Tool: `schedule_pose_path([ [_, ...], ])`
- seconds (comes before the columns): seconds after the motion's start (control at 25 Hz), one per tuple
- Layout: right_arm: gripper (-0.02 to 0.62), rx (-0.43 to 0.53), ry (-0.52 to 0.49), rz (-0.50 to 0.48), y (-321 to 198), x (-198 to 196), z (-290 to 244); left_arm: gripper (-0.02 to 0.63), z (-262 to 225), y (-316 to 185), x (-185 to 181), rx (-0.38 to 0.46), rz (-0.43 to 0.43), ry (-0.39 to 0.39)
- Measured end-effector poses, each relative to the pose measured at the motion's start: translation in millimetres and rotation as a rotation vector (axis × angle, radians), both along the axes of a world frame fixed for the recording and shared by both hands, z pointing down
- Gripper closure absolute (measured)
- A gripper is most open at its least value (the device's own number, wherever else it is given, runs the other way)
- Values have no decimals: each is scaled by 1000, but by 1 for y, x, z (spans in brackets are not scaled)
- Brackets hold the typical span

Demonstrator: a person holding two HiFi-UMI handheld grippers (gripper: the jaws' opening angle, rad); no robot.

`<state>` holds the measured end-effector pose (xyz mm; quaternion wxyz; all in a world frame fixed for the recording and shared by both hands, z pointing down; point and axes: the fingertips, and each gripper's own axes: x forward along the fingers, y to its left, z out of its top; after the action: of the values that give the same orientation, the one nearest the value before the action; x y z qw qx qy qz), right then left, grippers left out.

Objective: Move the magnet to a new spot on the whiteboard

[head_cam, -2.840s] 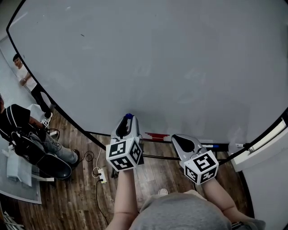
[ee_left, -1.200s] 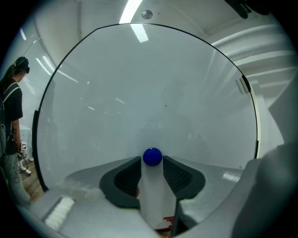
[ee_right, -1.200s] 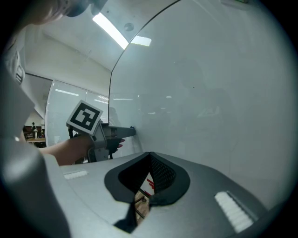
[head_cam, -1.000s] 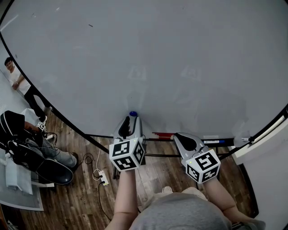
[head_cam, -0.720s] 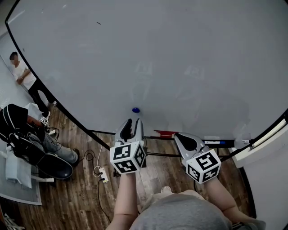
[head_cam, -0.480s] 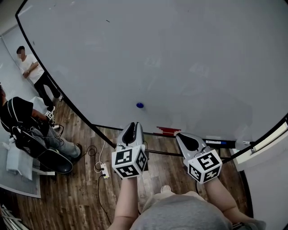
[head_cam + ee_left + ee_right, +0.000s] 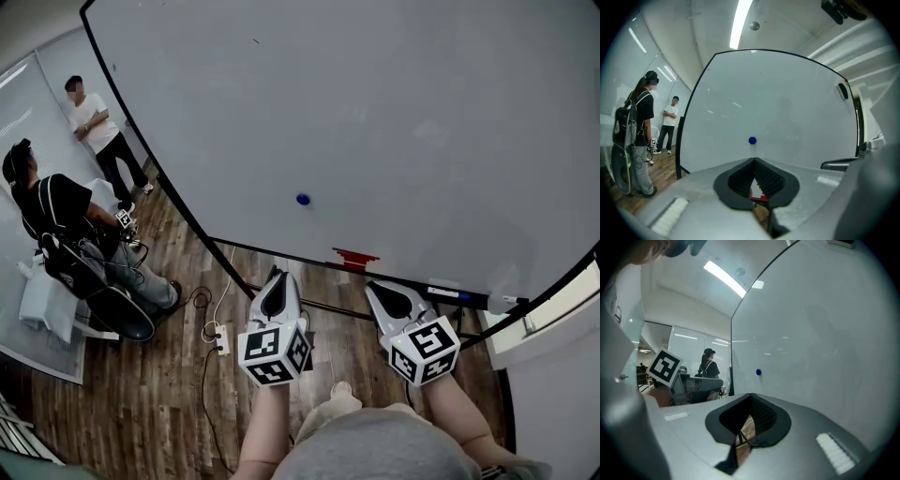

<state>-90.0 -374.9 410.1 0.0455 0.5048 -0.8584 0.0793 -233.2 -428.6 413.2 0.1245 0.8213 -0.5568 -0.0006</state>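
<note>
Blue magnet (image 7: 303, 200) on edge-cropped whiteboard (image 7: 403, 112); left claw (image 7: 275, 278) and right claw (image 7: 379, 288) both closed, empty.

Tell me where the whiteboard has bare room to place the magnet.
The large white whiteboard is bare above, left and right of the small round blue magnet. Only its lower edge is crowded: a red object and a blue marker.

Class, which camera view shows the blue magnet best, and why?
The left gripper view: the blue magnet sits centred, largest and sharp on the whiteboard. The head view shows it as a small dot; the right gripper view, a tiny speck.
</note>
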Motion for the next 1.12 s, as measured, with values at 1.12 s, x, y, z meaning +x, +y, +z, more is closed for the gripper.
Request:
schedule_pose_path([
  [1.12,594,23,-33,-123,153,-9,-8,603,13,193,12,-30,-46,28],
])
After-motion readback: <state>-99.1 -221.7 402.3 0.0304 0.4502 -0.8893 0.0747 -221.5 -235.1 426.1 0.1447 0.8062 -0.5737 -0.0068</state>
